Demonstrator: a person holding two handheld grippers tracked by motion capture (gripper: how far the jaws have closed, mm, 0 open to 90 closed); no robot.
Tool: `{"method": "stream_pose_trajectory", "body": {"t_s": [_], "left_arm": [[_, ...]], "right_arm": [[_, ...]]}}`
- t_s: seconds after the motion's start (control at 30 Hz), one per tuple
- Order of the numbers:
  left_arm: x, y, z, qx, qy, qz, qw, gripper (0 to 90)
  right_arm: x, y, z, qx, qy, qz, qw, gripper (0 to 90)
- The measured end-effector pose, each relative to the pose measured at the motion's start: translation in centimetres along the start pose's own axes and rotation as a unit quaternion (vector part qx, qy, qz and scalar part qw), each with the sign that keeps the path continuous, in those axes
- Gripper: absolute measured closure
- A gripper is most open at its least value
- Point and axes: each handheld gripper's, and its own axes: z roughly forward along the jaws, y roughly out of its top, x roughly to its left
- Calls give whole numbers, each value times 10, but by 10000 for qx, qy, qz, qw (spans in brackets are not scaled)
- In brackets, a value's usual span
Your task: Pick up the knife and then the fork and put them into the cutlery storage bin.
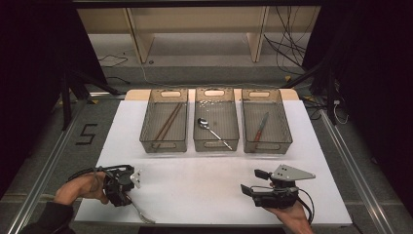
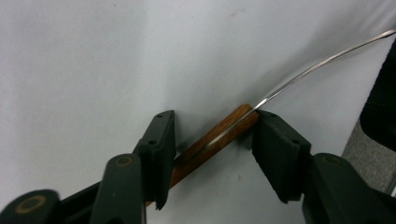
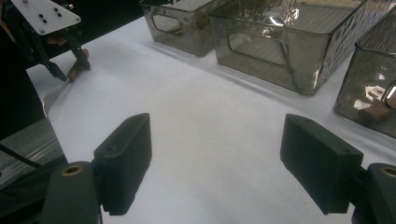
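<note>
**Left tongs closing around a wooden-handled fork**

The left gripper [image 2: 212, 140] points down at the near left corner of the white table [image 1: 204, 187]. A fork with a brown wooden handle and a slim curved metal neck [image 2: 219, 135] lies flat between its black jaws; the right pad touches the handle's end, the left pad sits beside it, not yet pressing. The fork's metal end [image 1: 142, 214] reaches beyond the jaws toward the near edge.

The right gripper [image 3: 224, 172] rests level near the right corner, jaws wide apart, with bare table between them.

Well beyond both tongs stand three smoky transparent plastic bins [image 1: 216, 141], holding brown chopsticks [image 1: 168, 122], a metal spoon [image 1: 212, 130] and a red-handled knife [image 1: 260, 127].
</note>
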Motion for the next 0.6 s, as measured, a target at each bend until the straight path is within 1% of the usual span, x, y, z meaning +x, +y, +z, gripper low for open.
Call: {"method": "stream_pose_trajectory", "body": {"t_s": [0.07,0.17,0.23,0.33,0.43,0.5,0.6], "left_arm": [[0,1,-1,84,5,105,9999,547],[0,1,-1,47,-16,122,9999,574],[0,1,-1,74,-2,192,9998,589],[-1,0,-1,53,-21,188,9998,616],[-1,-1,-2,85,-24,282,9996,663],[-1,-2,-2,49,-37,260,9996,674],[-1,-2,-2,56,-38,310,9995,696]], "right_arm": [[0,0,0,3,0,3,10000,257],[0,0,0,-4,-1,1,10000,257],[0,0,0,-1,0,5,10000,257],[-1,0,0,-4,2,-9,10000,258],[0,0,0,0,6,-2,10000,258],[0,0,0,4,7,2,10000,258],[0,0,0,6,5,5,10000,258]]}}
